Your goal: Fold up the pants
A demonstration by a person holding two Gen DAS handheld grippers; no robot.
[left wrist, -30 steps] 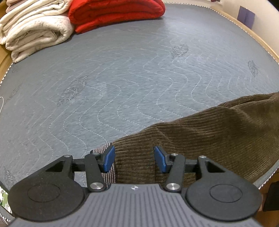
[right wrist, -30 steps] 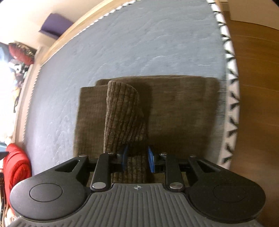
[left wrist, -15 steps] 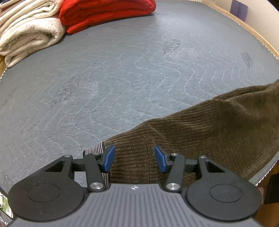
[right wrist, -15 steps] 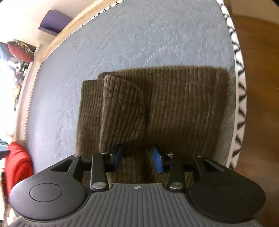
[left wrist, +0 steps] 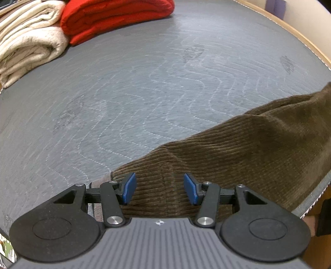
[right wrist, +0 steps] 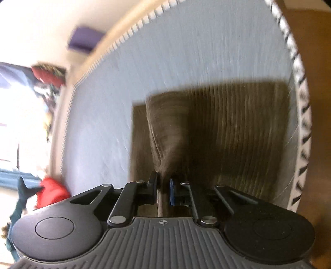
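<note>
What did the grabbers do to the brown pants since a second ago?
The right hand-held gripper is closing on a fold of the brown pants and has lifted it slightly. The left hand-held gripper stayed open over the pants; the red and cream piles didn't move.

Grey quilted mat [left wrist: 144, 87] with wavy white stitching covers the surface, zigzag trim at the edge [right wrist: 304, 115]. Folded red blanket [left wrist: 115, 18] at the far side, touching a folded cream blanket [left wrist: 26, 45] beside it. Wooden rim [left wrist: 289, 27] borders the mat. Purple object [right wrist: 84, 39] against the wall, blurred.
</note>
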